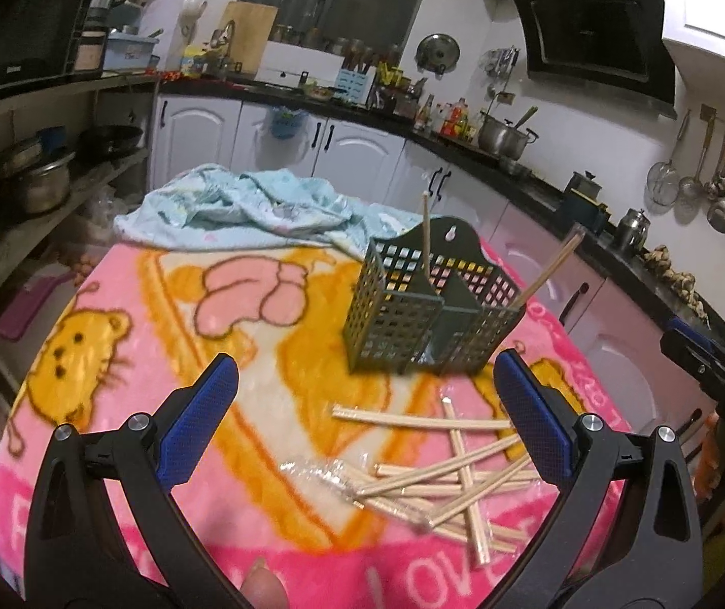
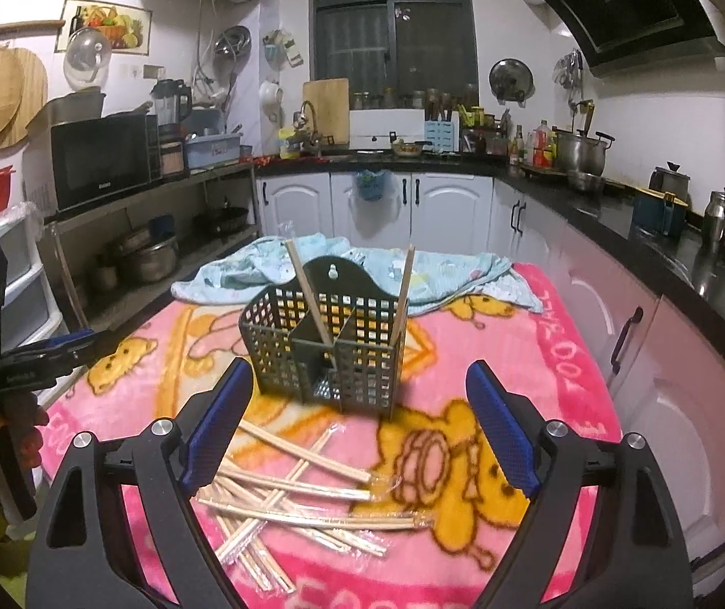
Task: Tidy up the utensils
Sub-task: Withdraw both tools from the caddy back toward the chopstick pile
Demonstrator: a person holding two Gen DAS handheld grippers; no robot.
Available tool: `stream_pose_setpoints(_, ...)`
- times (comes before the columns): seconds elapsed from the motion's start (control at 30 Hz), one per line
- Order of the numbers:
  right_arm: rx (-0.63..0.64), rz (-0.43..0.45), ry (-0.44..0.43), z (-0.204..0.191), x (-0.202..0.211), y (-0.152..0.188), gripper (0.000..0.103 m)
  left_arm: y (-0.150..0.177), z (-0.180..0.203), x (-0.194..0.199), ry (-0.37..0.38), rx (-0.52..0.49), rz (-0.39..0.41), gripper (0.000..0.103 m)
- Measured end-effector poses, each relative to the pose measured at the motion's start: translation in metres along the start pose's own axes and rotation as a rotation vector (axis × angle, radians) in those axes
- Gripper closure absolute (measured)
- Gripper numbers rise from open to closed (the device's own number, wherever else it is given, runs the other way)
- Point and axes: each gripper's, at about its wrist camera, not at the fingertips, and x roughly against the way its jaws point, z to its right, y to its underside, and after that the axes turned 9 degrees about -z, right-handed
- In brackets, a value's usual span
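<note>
Kitchen: white cabinets and dark counter running behind, window at 12 o'clock, range hood at 1 o'clock.
Pink blanket (image 2: 540,355): spread over the work surface, cartoon bears printed on it; likely there to cushion and to stop sticks rolling off.
Blue towel (image 2: 362,264): crumpled at 12 o'clock beyond the basket, apart from the work.
Left gripper (image 1: 362,416): spread wide, nothing between the blue pads, hovering above the blanket; aimed toward the basket, with the pile low at 4 o'clock near its right finger.
Loose chopsticks (image 1: 443,472): crossed in a messy heap on the blanket, some lying on or in clear plastic wrap (image 1: 332,477); at 6 o'clock of the basket, near but not touching it.
Basket (image 2: 321,350): dark perforated holder, standing upright mid-blanket, split by a divider into compartments; hanging hole at the back panel's top.
Basket contents: two chopsticks only, leaning outward, one (image 2: 306,294) near the centre divider, one (image 2: 403,294) at the right corner; exact compartment of the first hard to tell.
Right gripper (image 2: 357,421): also wide open and empty, held over the heap facing the basket.
Stage, as a judgement: sorting barely begun, most sticks not yet in the holder.
Next pick: single stick from the heap's top, to avoid dragging the wrap.
</note>
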Motion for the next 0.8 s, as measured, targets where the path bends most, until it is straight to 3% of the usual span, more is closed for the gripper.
stream_pose_setpoints(0.8,-0.014,-0.169,0.045,0.014,-0.035,0.055,0.020,0.039,-0.008,-0.043,0.058,-0.003,-0.165,0.010)
